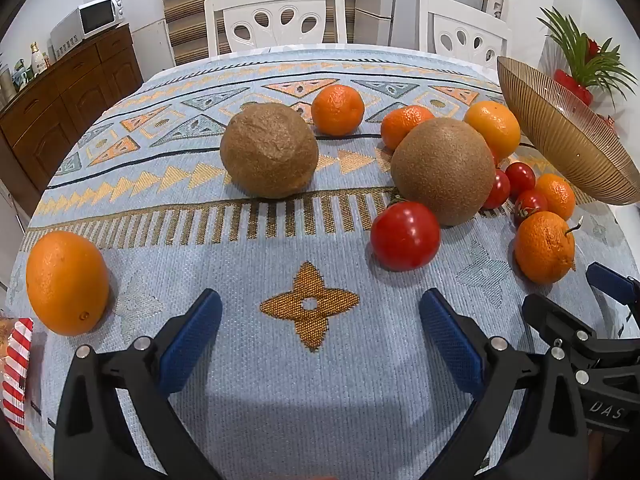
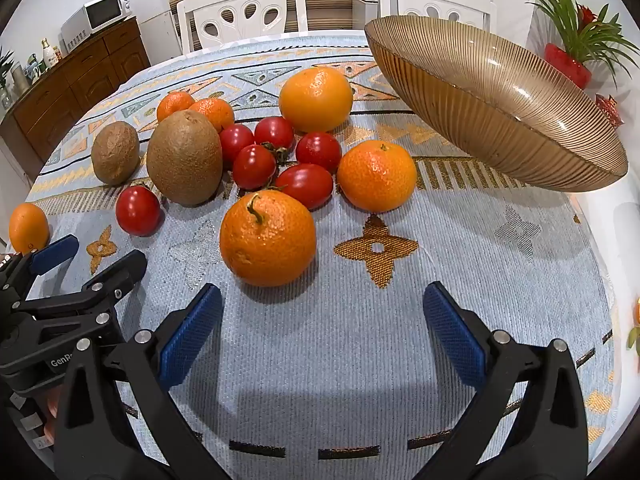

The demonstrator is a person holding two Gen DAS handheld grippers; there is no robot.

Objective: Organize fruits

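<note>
Left hand-held gripper: matte black plastic arms, two flat fingers faced with dark blue textured pads, silver round screws at the pivots. Right hand-held gripper: same build, black frame, blue ribbed pads, silver screw heads on each arm. White lettering "DAS" on the right one's black body as seen from the left wrist view; white "GenR…" text on the left one's body in the right wrist view.

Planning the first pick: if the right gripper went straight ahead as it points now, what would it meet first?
Probably the stemmed mandarin: nearest fruit, just left of centre before the open right gripper. Dead centre looks like bare tablecloth; depth is uncertain.
</note>
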